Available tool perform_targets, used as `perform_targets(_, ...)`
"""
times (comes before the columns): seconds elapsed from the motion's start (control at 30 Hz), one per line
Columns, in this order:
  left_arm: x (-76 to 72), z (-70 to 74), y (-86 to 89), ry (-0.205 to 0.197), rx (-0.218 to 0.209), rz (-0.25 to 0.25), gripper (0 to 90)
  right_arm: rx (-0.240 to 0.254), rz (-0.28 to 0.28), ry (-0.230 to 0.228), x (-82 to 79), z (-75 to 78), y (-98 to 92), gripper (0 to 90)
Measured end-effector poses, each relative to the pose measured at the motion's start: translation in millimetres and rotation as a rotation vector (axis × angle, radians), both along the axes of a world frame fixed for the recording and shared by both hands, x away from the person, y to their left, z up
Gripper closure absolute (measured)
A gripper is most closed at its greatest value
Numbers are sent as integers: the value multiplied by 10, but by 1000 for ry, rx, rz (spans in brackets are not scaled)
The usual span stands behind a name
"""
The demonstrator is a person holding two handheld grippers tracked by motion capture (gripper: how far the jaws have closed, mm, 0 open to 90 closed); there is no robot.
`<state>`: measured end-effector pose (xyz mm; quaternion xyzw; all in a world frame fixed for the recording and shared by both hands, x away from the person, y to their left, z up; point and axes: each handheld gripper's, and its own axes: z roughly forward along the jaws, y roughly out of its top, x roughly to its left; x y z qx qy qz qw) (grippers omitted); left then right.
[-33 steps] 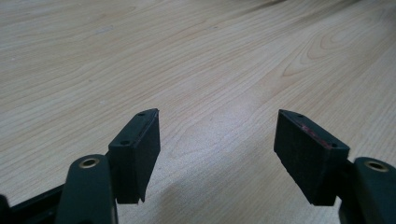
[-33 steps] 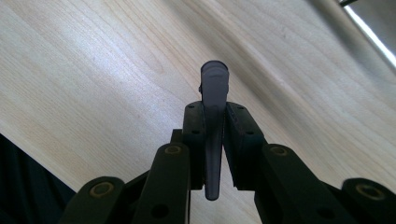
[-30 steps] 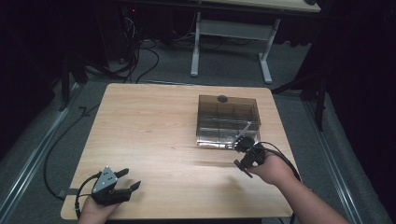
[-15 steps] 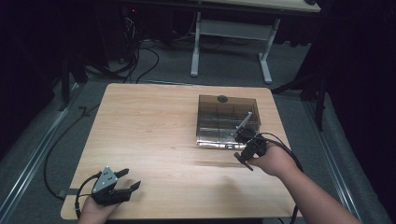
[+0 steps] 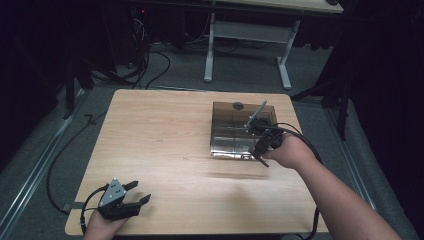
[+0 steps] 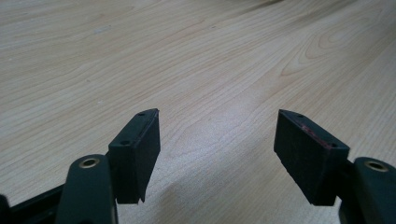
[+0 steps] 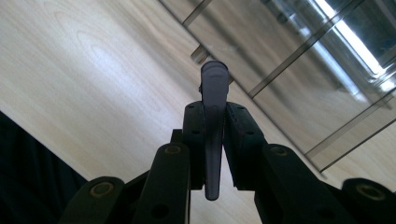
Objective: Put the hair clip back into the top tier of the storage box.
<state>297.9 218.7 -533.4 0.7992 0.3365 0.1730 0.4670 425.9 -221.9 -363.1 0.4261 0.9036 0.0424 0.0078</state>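
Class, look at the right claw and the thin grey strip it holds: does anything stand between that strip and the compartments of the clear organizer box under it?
Nothing visible does. The right claw grips the grey strip above the organizer box, and no lid or object shows between them.

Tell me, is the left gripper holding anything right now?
No, the left gripper has its jaws wide apart over the bare wooden table, with nothing between them.

Worktop evenly lit from above, surroundings near black. Glare streaks on clear plastic box. High view soft and grainy. Near tongs slightly out of focus.
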Motion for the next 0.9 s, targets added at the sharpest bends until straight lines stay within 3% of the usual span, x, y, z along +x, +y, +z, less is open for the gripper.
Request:
perform_targets(0.3, 0, -1, -2, 1, 1, -2, 319, -8, -15, 0, 270, -7, 88, 791)
perform_targets(0.4, 1, 0, 0, 2, 2, -3, 319, -13, 11, -20, 379, -27, 114, 791)
perform_targets(0.9, 3, 0, 3, 2, 5, -9, 319, -12, 40, -44, 592, -267, 275, 791)
